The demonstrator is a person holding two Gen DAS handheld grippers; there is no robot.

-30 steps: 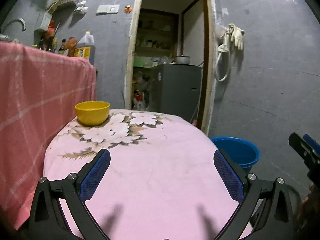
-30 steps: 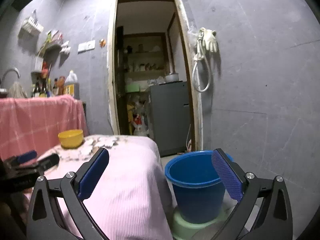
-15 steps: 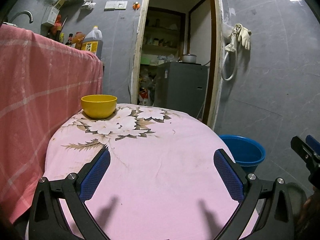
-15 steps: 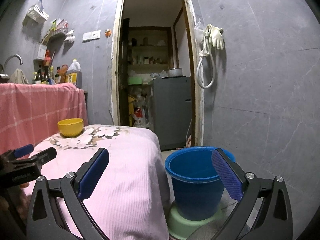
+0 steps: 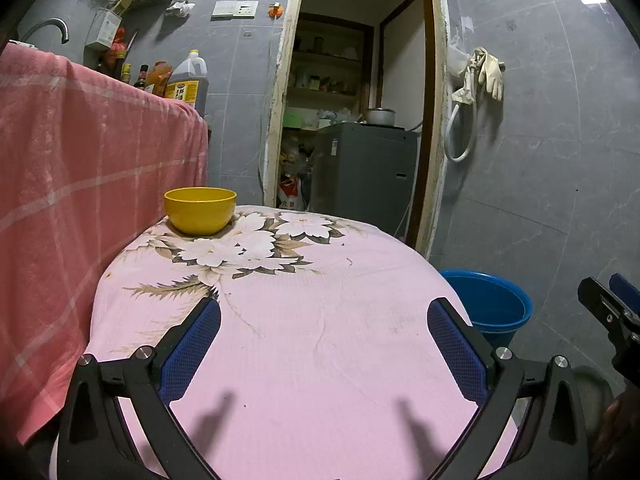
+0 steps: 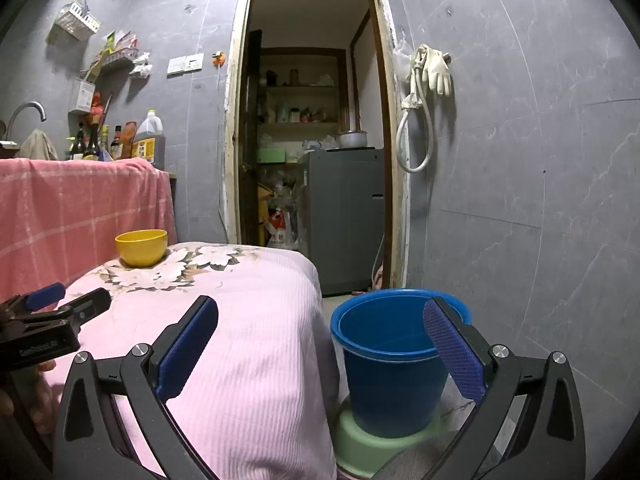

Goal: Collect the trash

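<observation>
My left gripper [image 5: 322, 344] is open and empty, low over the near part of the round table with the pink flowered cloth [image 5: 320, 320]. My right gripper [image 6: 320, 344] is open and empty, to the right of the table [image 6: 248, 320], above and just in front of the blue bucket [image 6: 394, 360] that stands on a green stool [image 6: 360, 440] on the floor. The bucket also shows in the left wrist view [image 5: 490, 304]. I see no loose trash on the table. Each gripper shows at the edge of the other's view.
A yellow bowl [image 5: 200, 210] stands at the table's far left edge, also in the right wrist view [image 6: 141, 247]. A counter draped in pink cloth [image 5: 80, 180] rises on the left with bottles on top. A doorway [image 5: 360, 120] with a grey cabinet lies behind.
Both cameras have tilted and drawn back slightly, so the table, bowl and bucket sit a little lower and farther. Both grippers stay open and empty.
</observation>
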